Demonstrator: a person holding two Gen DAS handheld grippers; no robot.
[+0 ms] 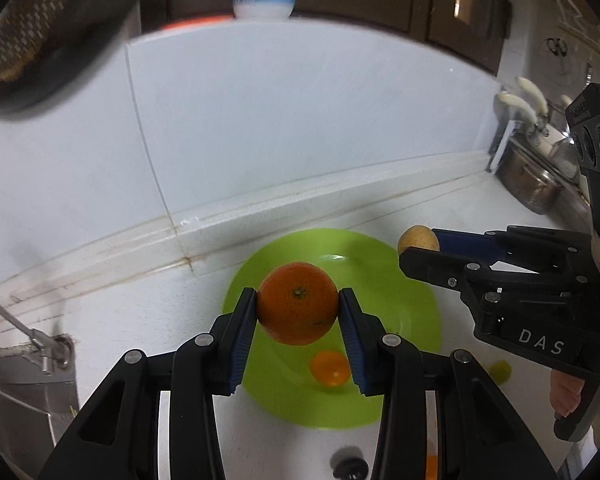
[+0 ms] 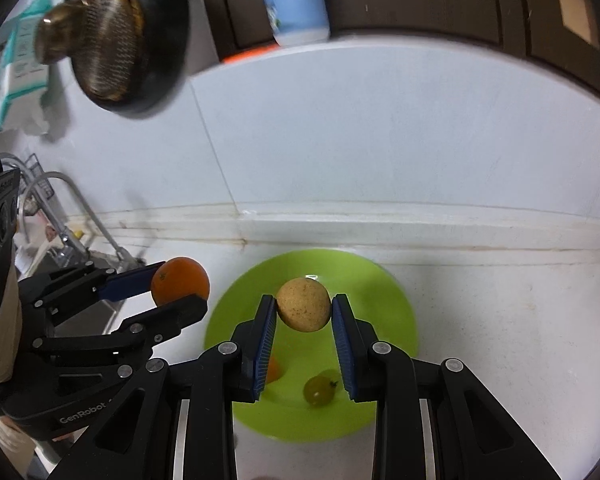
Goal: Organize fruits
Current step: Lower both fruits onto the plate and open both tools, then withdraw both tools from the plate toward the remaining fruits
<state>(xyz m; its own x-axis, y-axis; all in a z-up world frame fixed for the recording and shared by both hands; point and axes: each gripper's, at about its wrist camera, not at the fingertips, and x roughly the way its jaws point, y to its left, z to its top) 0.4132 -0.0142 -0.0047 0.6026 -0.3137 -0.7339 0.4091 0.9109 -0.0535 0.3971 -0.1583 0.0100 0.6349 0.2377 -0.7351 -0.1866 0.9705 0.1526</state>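
Left wrist view: the left gripper [image 1: 298,308] is clamped on an orange [image 1: 297,303] held above the green plate [image 1: 412,312] — the carrying step, with release over bare plate next. Only here does a small orange fruit [image 1: 329,368] show whole.

Right wrist view: the right gripper [image 2: 304,312] pinches a tan round fruit [image 2: 303,305] over the same plate — a green tomato [image 2: 319,390] lies plain below.

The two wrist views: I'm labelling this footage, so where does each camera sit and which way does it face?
Left wrist: sits behind the left gripper, looking down at the orange it grips above the green plate; the right gripper and a hand show at right.
Right wrist: sits behind the right gripper, looking down at its tan fruit; the left gripper enters at left.
Shared: plate, both fruits, white wall.
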